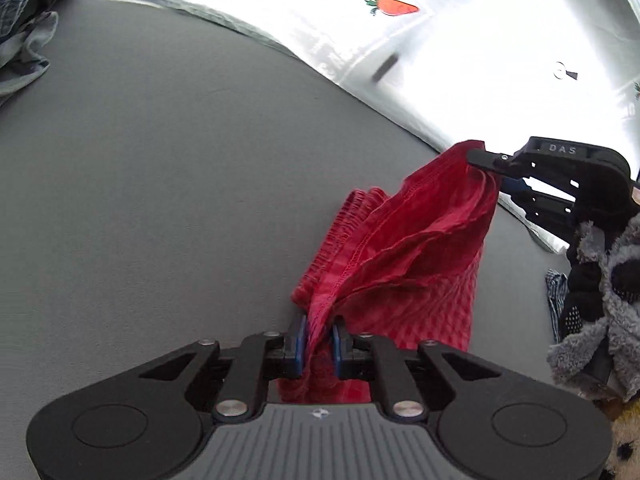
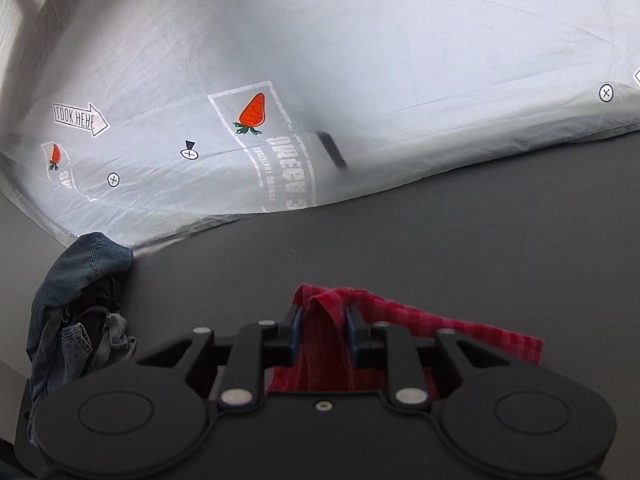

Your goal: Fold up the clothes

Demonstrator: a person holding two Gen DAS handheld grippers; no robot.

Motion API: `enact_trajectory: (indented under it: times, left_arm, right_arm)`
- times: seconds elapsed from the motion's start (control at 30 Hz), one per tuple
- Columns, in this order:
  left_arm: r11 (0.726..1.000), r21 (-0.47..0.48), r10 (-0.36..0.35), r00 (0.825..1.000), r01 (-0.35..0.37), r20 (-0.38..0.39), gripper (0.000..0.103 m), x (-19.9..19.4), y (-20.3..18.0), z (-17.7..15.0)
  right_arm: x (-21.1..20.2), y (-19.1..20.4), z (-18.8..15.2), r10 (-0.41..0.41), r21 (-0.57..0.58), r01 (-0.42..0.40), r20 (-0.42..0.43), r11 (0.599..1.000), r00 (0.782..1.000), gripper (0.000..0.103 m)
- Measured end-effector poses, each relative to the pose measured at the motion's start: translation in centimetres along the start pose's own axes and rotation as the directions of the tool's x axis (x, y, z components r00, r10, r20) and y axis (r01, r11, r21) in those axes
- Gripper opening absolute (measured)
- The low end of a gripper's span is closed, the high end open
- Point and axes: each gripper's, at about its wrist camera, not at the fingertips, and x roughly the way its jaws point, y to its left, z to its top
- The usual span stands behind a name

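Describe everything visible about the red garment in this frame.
The red garment is thin checked woven fabric with stitched hems and a gathered elastic band along one edge. It is lifted off the grey surface, bunched and draped between the two grippers: the left gripper pinches one part, the right gripper another. Its lower folds hang loose.

Home-like setting, likely bedroom or laundry corner. Dark grey desk (image 2: pixel 460 232) as folding surface. White printed sheet (image 2: pixel 360 60) with carrot motifs behind, bedding-style. Heap of jeans (image 2: pixel 76 292) at one side, fluffy grey garment (image 1: pixel 600 292) and socks at other. Red shorts (image 1: pixel 400 248) mid-fold. Unsorted household laundry throughout.
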Motion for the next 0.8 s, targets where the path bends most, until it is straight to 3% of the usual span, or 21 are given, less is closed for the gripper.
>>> enact_trajectory:
  times: [0.13,0.23,0.37,0.43,0.5,0.53,0.6,0.67,0.7,0.8]
  left_arm:
    - [0.998,-0.048,0.052,0.996,-0.049,0.074,0.043,-1.2,1.2,0.8]
    - [0.998,-0.027,0.053,0.992,-0.051,0.110,0.043,-2.1,0.7,1.2]
    - [0.993,0.122,-0.018,0.991,0.001,0.134,0.042,-2.3,-2.7,0.7]
    - [0.970,0.243,-0.046,0.991,0.013,0.127,0.042,-0.9,-5.3,0.1]
    - [0.924,0.382,-0.043,0.991,-0.007,0.124,0.043,0.6,-8.2,-0.5]
    - [0.900,0.434,-0.028,0.990,-0.035,0.138,0.048,1.4,-9.5,-0.9]
    - [0.871,0.480,0.025,0.985,-0.105,0.171,0.063,3.5,-11.2,-1.1]
    - [0.862,0.479,0.085,0.979,-0.166,0.188,0.062,5.4,-11.7,-0.8]
    - [0.861,0.474,0.108,0.976,-0.186,0.188,0.058,6.3,-11.6,-0.6]
    - [0.885,0.422,0.139,0.976,-0.199,0.170,0.001,7.9,-10.2,0.9]
  right_arm:
    - [-2.7,-0.4,-0.5,0.009,0.005,-0.010,0.090,1.000,0.996,0.057]
    - [-4.4,-2.2,-3.0,-0.038,-0.005,0.038,0.101,0.999,0.994,0.056]
    - [-5.0,-4.3,-7.3,-0.110,-0.046,0.111,0.020,0.993,0.994,0.045]
    - [-5.1,-5.3,-9.9,-0.139,-0.046,0.137,-0.041,0.990,0.990,0.043]
    - [-5.2,-6.2,-12.3,-0.156,-0.030,0.154,-0.095,0.988,0.983,0.043]
    - [-5.4,-6.6,-13.4,-0.161,-0.023,0.159,-0.121,0.987,0.980,0.043]
    - [-5.8,-7.0,-14.7,-0.173,-0.029,0.170,-0.151,0.985,0.973,0.043]
    - [-6.2,-7.4,-15.4,-0.185,-0.038,0.182,-0.161,0.983,0.969,0.043]
    - [-6.3,-7.5,-15.5,-0.189,-0.038,0.186,-0.161,0.982,0.969,0.043]
    - [-6.6,-8.2,-15.4,-0.194,-0.017,0.194,-0.155,0.981,0.969,0.043]
